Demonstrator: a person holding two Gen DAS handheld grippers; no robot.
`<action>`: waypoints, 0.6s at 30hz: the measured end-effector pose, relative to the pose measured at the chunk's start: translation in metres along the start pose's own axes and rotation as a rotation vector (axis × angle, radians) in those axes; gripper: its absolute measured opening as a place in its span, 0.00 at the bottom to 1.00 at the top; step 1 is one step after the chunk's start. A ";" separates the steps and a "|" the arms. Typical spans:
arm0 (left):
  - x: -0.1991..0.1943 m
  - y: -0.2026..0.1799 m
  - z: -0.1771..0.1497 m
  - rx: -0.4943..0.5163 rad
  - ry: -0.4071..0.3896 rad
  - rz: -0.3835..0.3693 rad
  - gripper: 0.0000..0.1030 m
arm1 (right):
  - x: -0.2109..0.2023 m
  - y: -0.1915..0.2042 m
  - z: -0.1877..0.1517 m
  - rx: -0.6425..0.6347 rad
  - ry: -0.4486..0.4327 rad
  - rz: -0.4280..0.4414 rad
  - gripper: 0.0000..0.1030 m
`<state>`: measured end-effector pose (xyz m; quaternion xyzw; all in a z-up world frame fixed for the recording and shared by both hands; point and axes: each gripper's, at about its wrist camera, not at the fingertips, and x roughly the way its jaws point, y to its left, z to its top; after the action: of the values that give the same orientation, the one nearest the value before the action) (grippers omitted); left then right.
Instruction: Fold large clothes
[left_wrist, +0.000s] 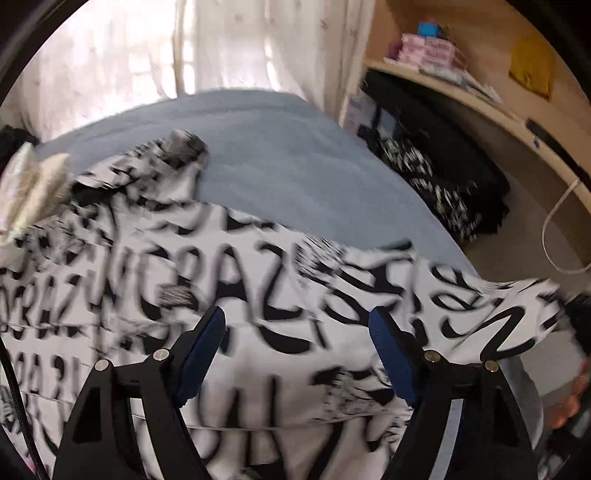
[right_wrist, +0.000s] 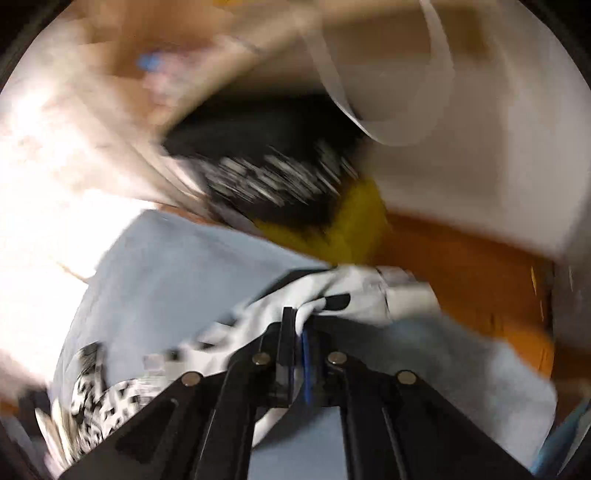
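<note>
Blue bed (left_wrist: 280, 155) — one printed garment (left_wrist: 229, 280), two grippers (left_wrist: 297, 325) (right_wrist: 300, 325).

We are looking at a home bedroom: blue bed (left_wrist: 280, 147), curtained window (left_wrist: 147, 48), wooden shelves (left_wrist: 443, 77) holding clutter

Soft matt printed cloth garment (left_wrist: 229, 280) lies on a smooth blue fabric bedcover (left_wrist: 280, 147).

The white garment (left_wrist: 229, 295) bears repeated black lettering reading "CRAZY".
</note>
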<state>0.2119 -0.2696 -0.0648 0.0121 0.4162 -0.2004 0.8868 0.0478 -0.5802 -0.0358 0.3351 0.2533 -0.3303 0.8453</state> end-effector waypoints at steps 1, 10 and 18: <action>-0.011 0.013 0.003 -0.012 -0.025 0.015 0.76 | -0.014 0.018 0.001 -0.048 -0.036 0.041 0.03; -0.076 0.127 0.003 -0.194 -0.155 0.032 0.77 | -0.095 0.228 -0.078 -0.541 -0.038 0.513 0.03; -0.078 0.213 -0.034 -0.325 -0.088 0.024 0.77 | -0.047 0.286 -0.192 -0.701 0.180 0.572 0.03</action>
<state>0.2203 -0.0404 -0.0595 -0.1352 0.4036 -0.1202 0.8969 0.1853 -0.2619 -0.0151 0.1126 0.3195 0.0521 0.9394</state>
